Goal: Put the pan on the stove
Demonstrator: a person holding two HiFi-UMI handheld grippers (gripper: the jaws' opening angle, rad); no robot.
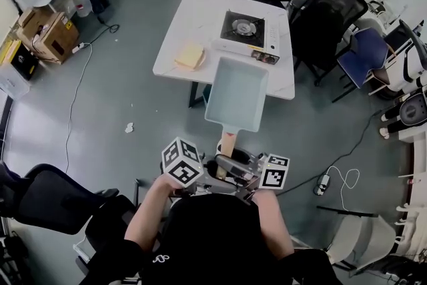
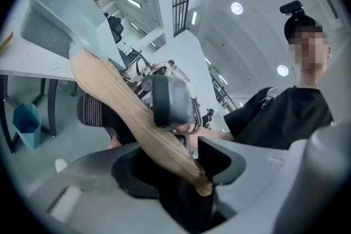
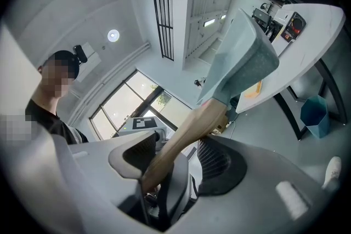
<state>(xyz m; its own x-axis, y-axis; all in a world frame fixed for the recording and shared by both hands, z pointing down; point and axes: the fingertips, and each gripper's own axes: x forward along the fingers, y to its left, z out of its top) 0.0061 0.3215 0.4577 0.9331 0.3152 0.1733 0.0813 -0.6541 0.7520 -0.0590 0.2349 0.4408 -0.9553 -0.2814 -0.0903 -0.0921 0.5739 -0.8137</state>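
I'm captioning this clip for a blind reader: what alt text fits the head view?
Seen from above, a person holds a pale rectangular pan by its wooden handle between the left gripper and the right gripper, at the near edge of a white table carrying a gas stove and a yellow pad.

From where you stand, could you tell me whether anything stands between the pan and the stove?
Nothing visible does. The left tool and right tool hold the pan by its handle, and the stove sits beyond it on the table, its burner bare. The yellow pad lies left of the stove, off that line.
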